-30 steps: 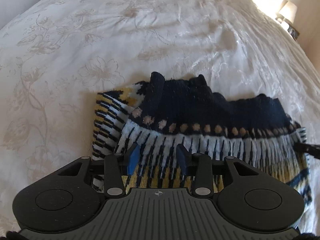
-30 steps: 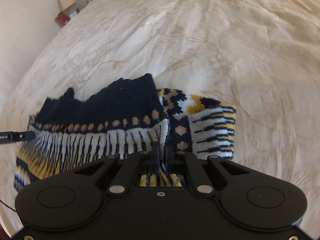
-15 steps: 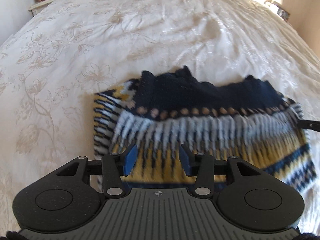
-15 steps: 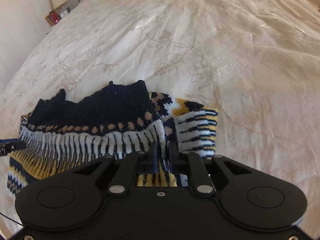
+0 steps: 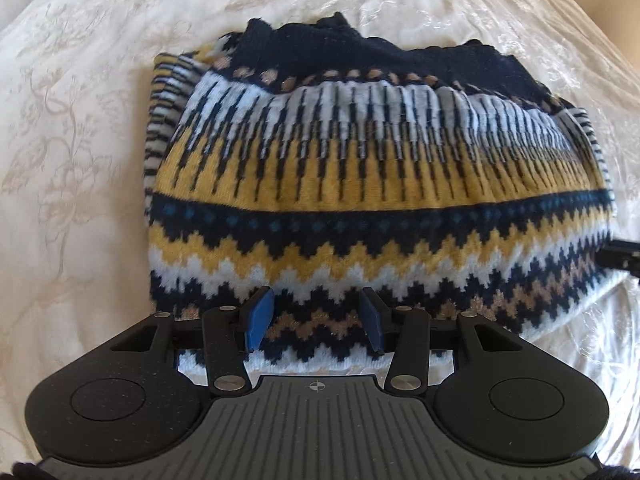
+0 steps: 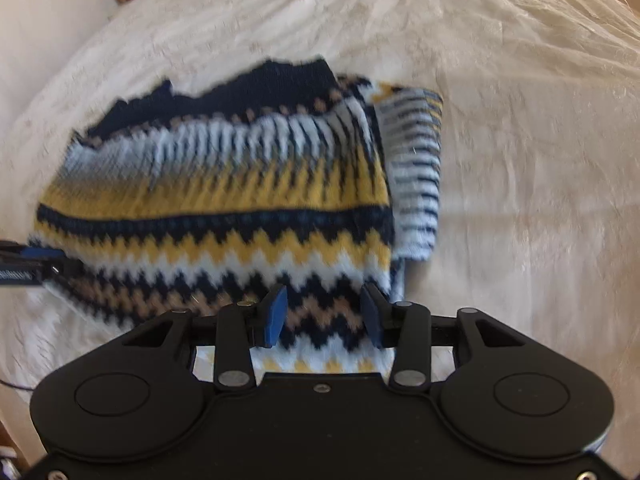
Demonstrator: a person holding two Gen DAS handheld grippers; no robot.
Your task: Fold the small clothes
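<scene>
Knitted sweater (image 5: 360, 184) folded on bedspread (image 5: 80, 120), both claws (image 5: 316, 320) (image 6: 324, 318) parted above hem

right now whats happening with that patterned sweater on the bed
A person with a handheld gripper in each hand is folding a knitted sweater on a cream bedspread. The sweater lies folded into a compact bundle. The left gripper and the right gripper are both open over its near edge, gripping nothing.

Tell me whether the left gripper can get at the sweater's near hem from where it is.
Probably yes: the left gripper is open, right above the sweater, and nothing lies between its fingers and the knit near edge.
</scene>
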